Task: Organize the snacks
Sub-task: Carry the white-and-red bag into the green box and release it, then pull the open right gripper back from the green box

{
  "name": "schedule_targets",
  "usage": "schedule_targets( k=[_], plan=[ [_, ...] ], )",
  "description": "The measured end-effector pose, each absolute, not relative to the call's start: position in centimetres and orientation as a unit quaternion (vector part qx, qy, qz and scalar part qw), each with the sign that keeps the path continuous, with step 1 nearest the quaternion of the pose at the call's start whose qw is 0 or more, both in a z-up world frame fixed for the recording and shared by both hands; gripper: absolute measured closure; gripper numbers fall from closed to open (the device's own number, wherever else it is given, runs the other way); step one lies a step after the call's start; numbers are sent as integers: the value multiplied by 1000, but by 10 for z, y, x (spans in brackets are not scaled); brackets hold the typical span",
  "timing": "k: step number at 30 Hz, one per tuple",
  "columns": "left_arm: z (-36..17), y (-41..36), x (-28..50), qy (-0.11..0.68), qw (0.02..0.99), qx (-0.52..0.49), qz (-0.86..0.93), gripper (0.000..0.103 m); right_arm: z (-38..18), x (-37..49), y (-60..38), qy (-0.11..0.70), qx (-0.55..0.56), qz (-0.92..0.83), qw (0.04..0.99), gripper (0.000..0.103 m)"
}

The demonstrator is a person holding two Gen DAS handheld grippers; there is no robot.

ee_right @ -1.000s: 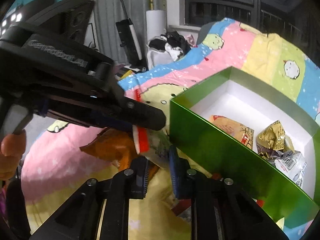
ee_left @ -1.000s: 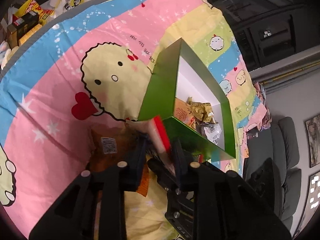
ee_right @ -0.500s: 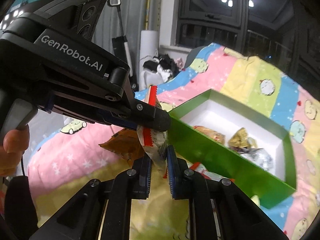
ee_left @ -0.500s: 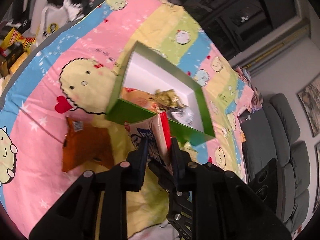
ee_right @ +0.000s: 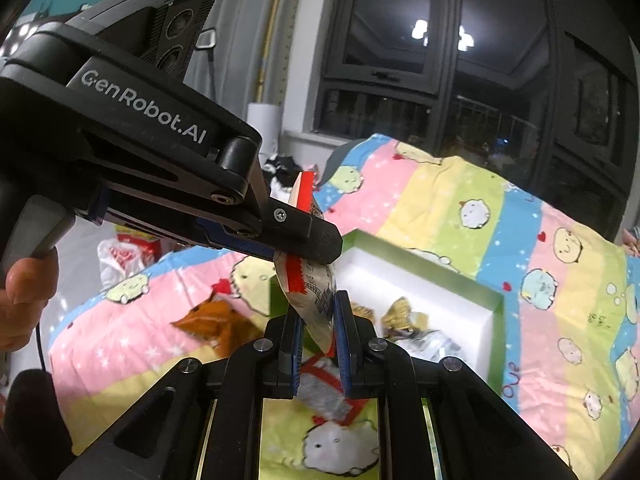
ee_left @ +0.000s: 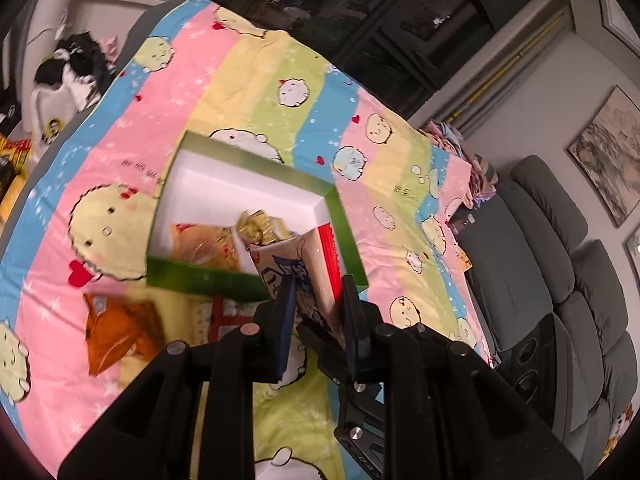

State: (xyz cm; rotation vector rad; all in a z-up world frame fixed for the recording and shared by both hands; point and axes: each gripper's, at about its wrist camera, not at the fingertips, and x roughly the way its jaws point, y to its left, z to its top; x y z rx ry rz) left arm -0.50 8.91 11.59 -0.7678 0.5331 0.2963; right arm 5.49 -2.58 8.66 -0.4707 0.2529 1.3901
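My left gripper [ee_left: 318,304] is shut on a white snack packet [ee_left: 298,264] with blue print and red edges, held above the near edge of the green box [ee_left: 342,216]. In the right wrist view the same packet [ee_right: 310,292] hangs from the left gripper [ee_right: 308,240], and my right gripper [ee_right: 314,320] is shut on its lower end. The box [ee_right: 494,312] has a white inside and holds an orange packet [ee_left: 200,240], a gold packet [ee_left: 260,228] and a silver one [ee_right: 432,344]. An orange snack bag [ee_left: 116,328] lies on the blanket left of the box.
The colourful cartoon blanket [ee_left: 280,60] covers the bed. A red-and-white packet [ee_right: 324,384] lies on it just before the box. A grey sofa [ee_left: 560,272] stands to the right. Clothes and bags [ee_left: 72,64] pile beyond the bed's far left.
Both grippers have risen with the white packet and carried it from beside the box to above its near edge. The bed and box look farther away now.
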Motion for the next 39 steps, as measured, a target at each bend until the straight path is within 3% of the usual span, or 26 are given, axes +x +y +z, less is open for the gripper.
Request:
schedule_targets(
  k=[10,24,26,28,29,33,39],
  plan=[
    [123,119,44,266,883,-373,102,82,95,98,-3,115,-203,617,752,87],
    [70,167,75,293,848,-423,128,83,52,133,47,172,-227,612,738,87],
    [64,173,75,294,839,-435,141,72,47,139,52,191,-224,611,735,87],
    [61,178,72,290,833,-446,152,36,44,142,53,201,-225,604,738,87],
    [60,180,69,287,830,-451,157,31,43,143,52,203,-224,601,740,86],
    [63,184,52,280,826,-456,179,22,47,150,40,219,-205,596,745,69],
    [74,180,5,262,830,-443,218,12,60,160,7,239,-153,600,748,60]
  ],
)
